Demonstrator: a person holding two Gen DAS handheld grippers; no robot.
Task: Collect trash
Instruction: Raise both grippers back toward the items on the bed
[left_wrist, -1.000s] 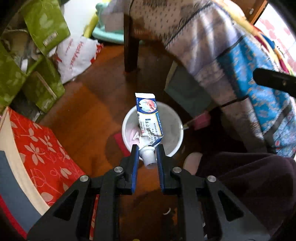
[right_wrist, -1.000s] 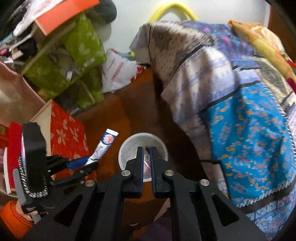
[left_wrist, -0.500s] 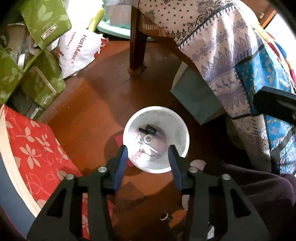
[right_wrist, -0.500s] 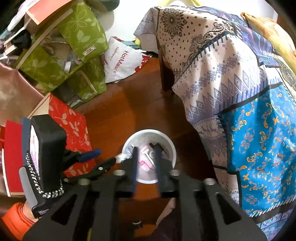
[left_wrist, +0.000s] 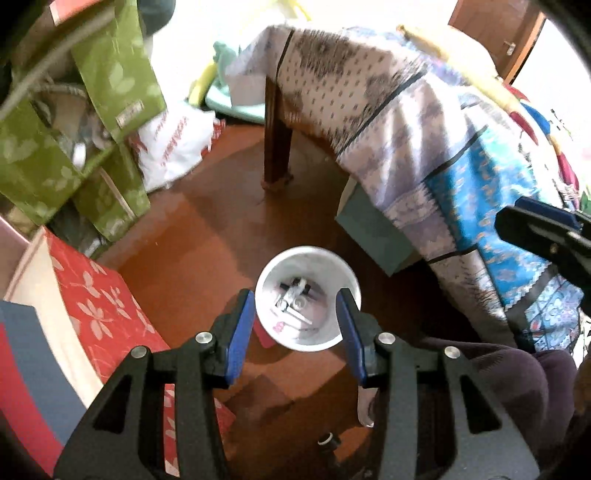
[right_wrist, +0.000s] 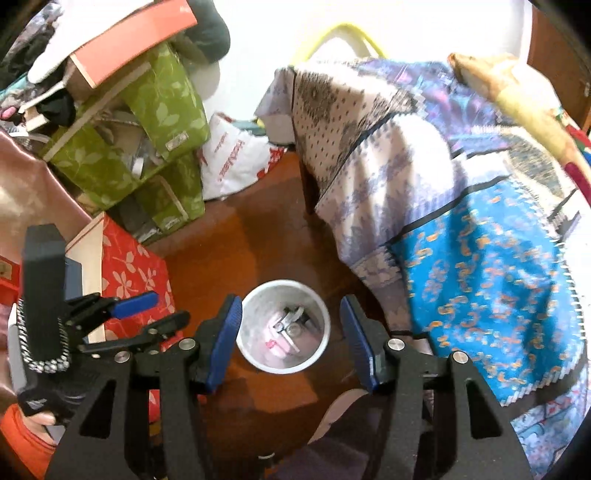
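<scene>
Left wrist: left tool (left_wrist: 295, 328) spread, nothing between its fingers; white bin (left_wrist: 266, 280) on the wooden floor (left_wrist: 207, 236) below, trash (left_wrist: 295, 302) inside.
Right wrist: right tool (right_wrist: 290, 343) has just been opening, empty; bin (right_wrist: 251, 339) beneath, beside the draped bed (right_wrist: 461, 229).

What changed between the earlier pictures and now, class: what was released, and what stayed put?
The left gripper let go of the tube it held; its jaws have just opened, nothing between them. The right gripper has also just opened, empty. The white bin stayed on the wooden floor.
</scene>
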